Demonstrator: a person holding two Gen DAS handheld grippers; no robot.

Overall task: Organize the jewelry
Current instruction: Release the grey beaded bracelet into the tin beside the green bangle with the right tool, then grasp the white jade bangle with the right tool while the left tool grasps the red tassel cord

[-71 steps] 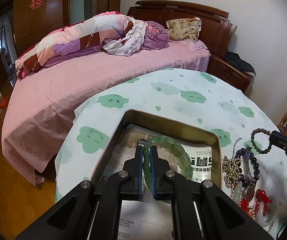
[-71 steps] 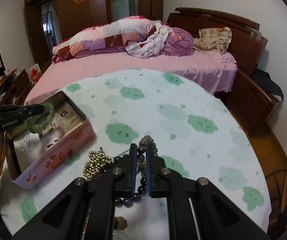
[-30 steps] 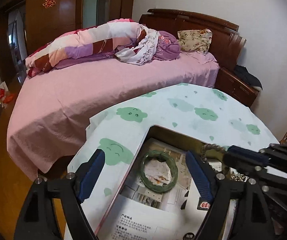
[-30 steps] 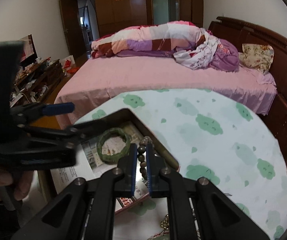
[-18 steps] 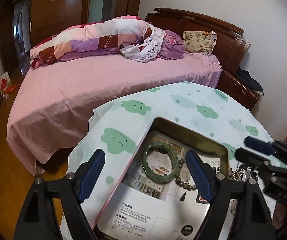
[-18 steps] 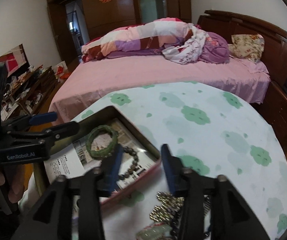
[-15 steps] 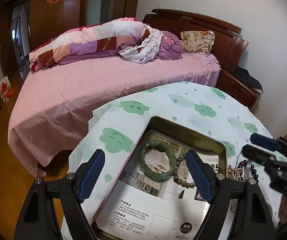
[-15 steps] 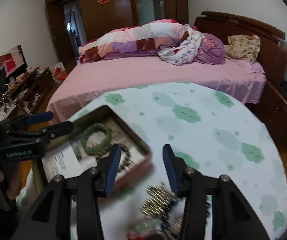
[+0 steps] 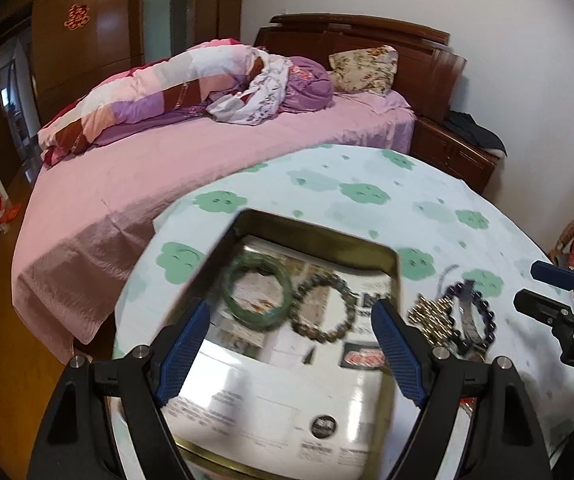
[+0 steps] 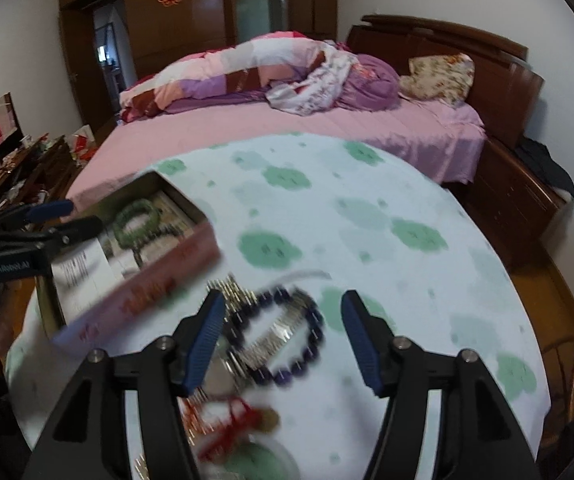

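The right gripper [image 10: 281, 332] has just been opening, empty; below it the purple bead bracelet [image 10: 287, 336] looks limp and slippery, so pinch one strand

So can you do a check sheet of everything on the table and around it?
Surface: round table under a pale cloth with green clouds.
Job's things: open tin holding a green bangle and a brown bead bracelet, side by side on printed paper. Outside the tin, a purple bead bracelet lies around a silver watch band, next to a gold bead bunch.
Clutter: red cord charms, blurred.
Grippers: left gripper open over the tin, holding nothing. Right gripper has just been opening; nothing pressed between its pads.
Cables: nothing seen.
Surroundings: pink bed, rolled quilt, wooden wardrobe.
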